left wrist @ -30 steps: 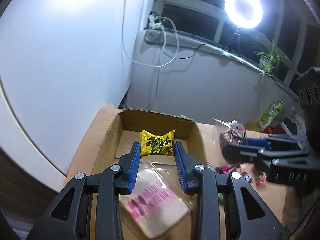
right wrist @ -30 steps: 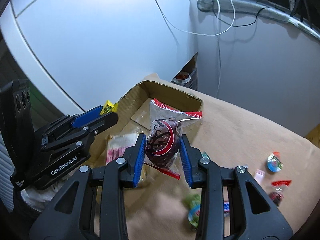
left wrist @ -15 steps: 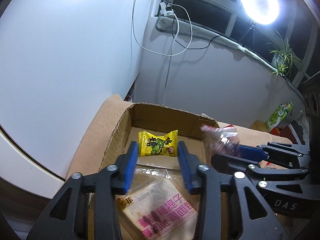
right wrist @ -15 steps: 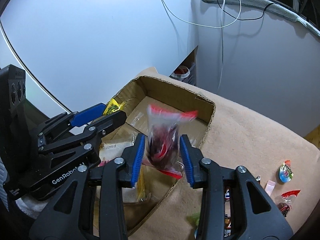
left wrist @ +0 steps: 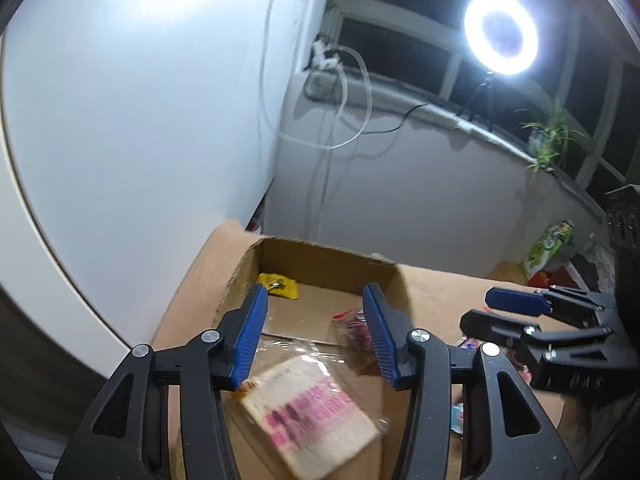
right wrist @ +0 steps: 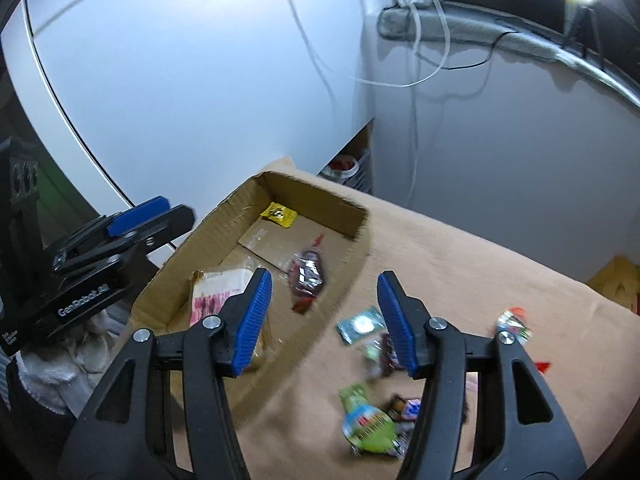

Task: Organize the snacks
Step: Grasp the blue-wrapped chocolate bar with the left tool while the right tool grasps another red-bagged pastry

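An open cardboard box (right wrist: 344, 200) (left wrist: 332, 254) sits on the tan cloth. Inside lie a yellow packet (right wrist: 279, 214) (left wrist: 278, 285), a pink-and-white wrapped cake (left wrist: 312, 408) (right wrist: 218, 288) and a clear bag of dark red snacks (right wrist: 307, 274) (left wrist: 354, 326). My left gripper (left wrist: 314, 336) is open and empty above the box. My right gripper (right wrist: 322, 320) is open and empty, over the box's right wall. Loose snacks lie on the cloth: a teal packet (right wrist: 360, 325), a green packet (right wrist: 366, 428) and a small round sweet (right wrist: 514, 326).
A white wall and cables stand behind the box. A ring light (left wrist: 500, 38) shines at the window. A green carton (left wrist: 548, 246) stands at the far right. A white towel (right wrist: 52, 372) lies left of the box.
My right gripper opened and let go of the dark red snack bag, which now lies in the box. My left gripper opened wider and rose a little.
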`<action>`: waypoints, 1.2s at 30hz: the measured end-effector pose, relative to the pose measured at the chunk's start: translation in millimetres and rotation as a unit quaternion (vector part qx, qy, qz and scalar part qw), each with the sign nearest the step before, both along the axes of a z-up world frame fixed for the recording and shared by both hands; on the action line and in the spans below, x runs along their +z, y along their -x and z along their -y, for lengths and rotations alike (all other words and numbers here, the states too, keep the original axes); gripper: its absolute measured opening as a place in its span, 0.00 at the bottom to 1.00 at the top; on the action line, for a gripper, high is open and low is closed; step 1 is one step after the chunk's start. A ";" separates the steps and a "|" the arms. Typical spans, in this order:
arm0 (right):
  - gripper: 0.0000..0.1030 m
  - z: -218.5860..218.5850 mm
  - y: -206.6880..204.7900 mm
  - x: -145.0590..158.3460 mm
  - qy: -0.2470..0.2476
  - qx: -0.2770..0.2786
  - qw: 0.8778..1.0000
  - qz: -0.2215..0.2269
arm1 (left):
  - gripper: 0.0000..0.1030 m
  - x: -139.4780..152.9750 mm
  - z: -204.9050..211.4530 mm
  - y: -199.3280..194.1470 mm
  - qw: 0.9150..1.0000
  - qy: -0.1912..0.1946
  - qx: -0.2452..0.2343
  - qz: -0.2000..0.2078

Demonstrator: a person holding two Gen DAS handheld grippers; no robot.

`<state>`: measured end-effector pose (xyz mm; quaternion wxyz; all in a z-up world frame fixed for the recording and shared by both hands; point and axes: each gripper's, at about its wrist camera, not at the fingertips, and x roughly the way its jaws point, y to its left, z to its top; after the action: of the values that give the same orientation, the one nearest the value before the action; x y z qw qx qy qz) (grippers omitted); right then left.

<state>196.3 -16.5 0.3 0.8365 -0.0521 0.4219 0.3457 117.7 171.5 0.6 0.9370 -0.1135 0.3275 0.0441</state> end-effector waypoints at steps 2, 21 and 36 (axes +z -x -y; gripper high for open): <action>0.56 17.2 3.4 5.7 -0.003 -0.005 1.000 0.005 | 0.47 6.7 11.8 10.5 1.000 -0.008 -0.009 0.014; 0.56 178.6 11.2 -30.0 0.033 -0.092 0.995 -0.013 | 0.52 -34.7 143.0 47.4 0.991 0.021 -0.132 -0.008; 0.56 194.4 -30.8 -92.8 0.010 -0.102 0.989 -0.110 | 0.52 -92.9 212.8 -24.8 0.977 -0.047 -0.183 -0.094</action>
<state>227.1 -210.8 -92.6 0.8156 0.0211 0.5177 0.2576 142.5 -41.3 -92.3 0.8985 -0.0024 0.4271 -0.1019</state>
